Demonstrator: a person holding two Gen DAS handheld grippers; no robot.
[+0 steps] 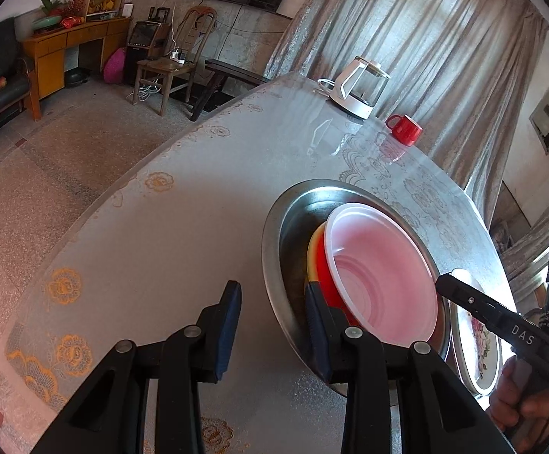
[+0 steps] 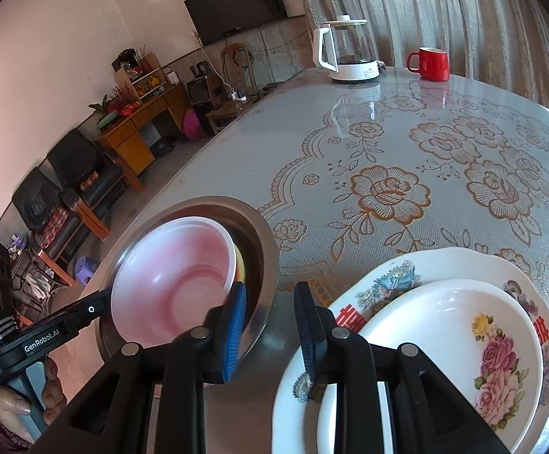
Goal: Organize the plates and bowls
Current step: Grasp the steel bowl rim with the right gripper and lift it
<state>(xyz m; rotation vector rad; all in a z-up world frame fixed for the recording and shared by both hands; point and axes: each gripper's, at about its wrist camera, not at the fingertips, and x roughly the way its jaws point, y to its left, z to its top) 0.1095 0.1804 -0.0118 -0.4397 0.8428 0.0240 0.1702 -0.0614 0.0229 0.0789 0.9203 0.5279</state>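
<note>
My left gripper (image 1: 272, 323) straddles the steel basin's (image 1: 274, 227) near rim, jaws apart (perhaps unpinched), the pink bowl (image 1: 384, 272) just right; my right gripper (image 2: 270, 327) gapes empty.

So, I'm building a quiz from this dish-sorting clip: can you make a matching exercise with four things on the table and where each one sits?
Things:
1. pink plastic bowl
2. small white plate with pink roses
3. red ceramic mug
4. white-based glass kettle

Places:
A. on the large scalloped white plate
B. far edge of the table, right of the kettle
C. far edge, left of the mug
D. inside the wide steel basin

Pairs: 1-D, 2-A, 3-B, 4-C
</note>
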